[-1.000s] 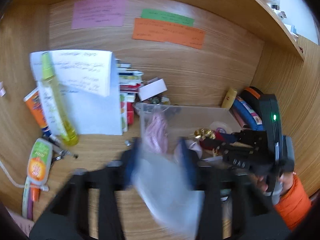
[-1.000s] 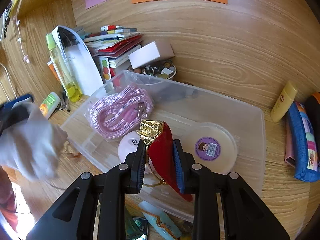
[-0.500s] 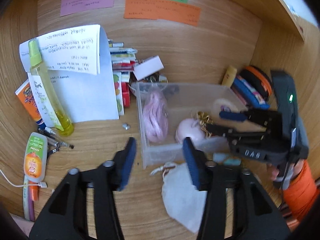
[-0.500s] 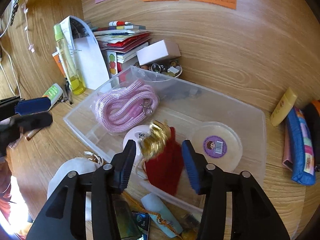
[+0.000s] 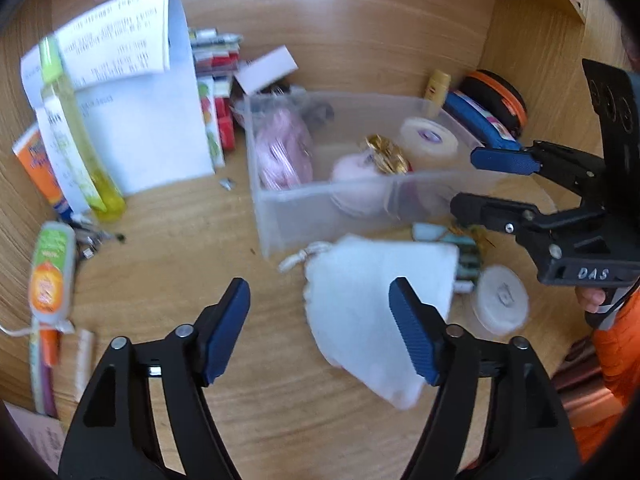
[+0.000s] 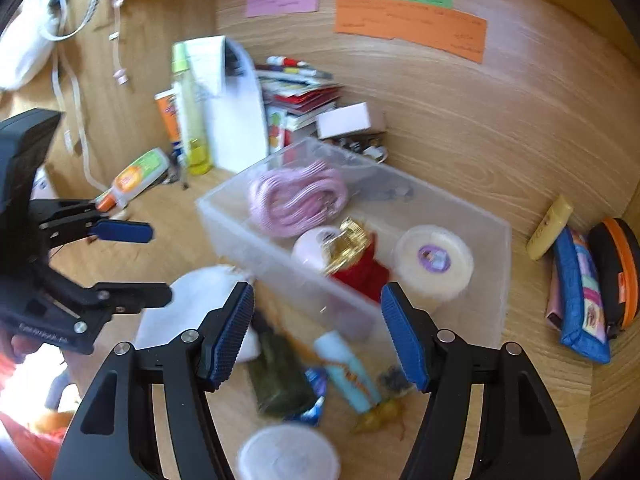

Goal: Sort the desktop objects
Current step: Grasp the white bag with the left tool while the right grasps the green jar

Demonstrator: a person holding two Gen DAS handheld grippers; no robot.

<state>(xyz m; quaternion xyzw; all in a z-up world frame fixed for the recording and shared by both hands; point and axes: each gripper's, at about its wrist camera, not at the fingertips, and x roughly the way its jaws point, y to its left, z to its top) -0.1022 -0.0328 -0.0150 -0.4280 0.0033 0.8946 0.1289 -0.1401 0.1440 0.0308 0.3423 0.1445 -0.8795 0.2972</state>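
Wooden counter (image 5: 192, 264) carrying a clear plastic bin (image 6: 472, 240), the landmark. Inside it: pink cord coil (image 6: 296, 196), round white tub (image 6: 434, 260), red-and-gold item (image 6: 356, 256). White drawstring pouch (image 5: 376, 300), blurred, lies just before the bin. Left hand-held gripper (image 5: 320, 332) and right hand-held gripper (image 6: 316, 336): jaws opening, apparently gripping nothing.

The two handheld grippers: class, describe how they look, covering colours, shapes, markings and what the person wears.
Each is a black plastic frame with two angled arms fastened by silver screws, ending in blue ribbed pads. The left gripper and the right gripper match in build. Seen side-on, the right gripper's body carries raised letters reading DAS. The person wears an orange sleeve.
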